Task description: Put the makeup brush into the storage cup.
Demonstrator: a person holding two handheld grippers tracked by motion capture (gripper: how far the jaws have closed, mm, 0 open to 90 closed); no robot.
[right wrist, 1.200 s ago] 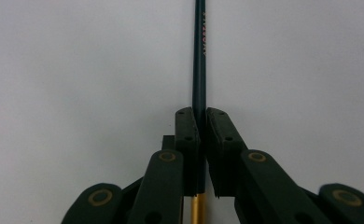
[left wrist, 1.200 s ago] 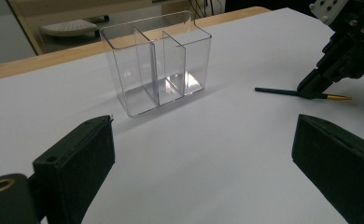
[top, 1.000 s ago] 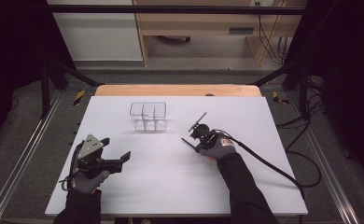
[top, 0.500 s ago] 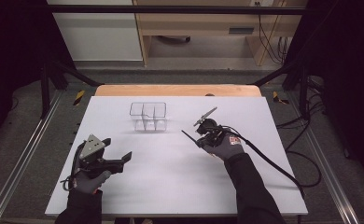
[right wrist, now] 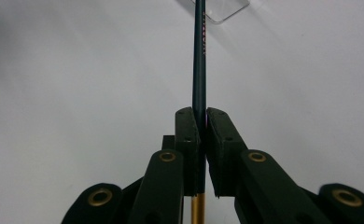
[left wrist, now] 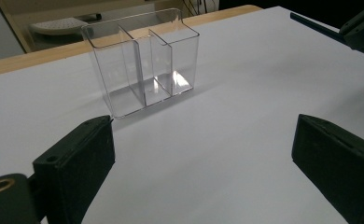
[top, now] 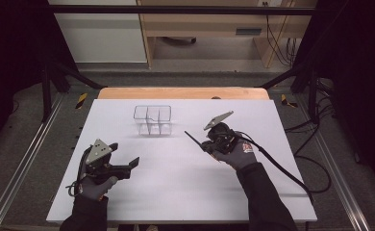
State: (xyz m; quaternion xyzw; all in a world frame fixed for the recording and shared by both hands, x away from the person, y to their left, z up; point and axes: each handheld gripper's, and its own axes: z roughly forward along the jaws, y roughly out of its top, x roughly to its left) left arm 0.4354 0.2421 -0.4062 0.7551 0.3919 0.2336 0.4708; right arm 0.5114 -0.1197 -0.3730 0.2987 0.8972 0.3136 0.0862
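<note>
Pen (right wrist: 199,70) sits clamped in my right claw (top: 209,143), right of centre, its long axis aimed up-left at the clear organizer (top: 152,120) on the bench (top: 185,187), while my left claw (top: 128,166) gapes empty, lower left.

Nothing here you can actually read, tbh. The dark pen (right wrist: 199,60) pinched in the right tongs (right wrist: 201,122) has a thin line of reddish print running along its barrel (right gripper view), but it's way too small and blurry to make out. The glove (top: 241,153) on the right hand has a small red-and-white patch, also unreadable.
</note>
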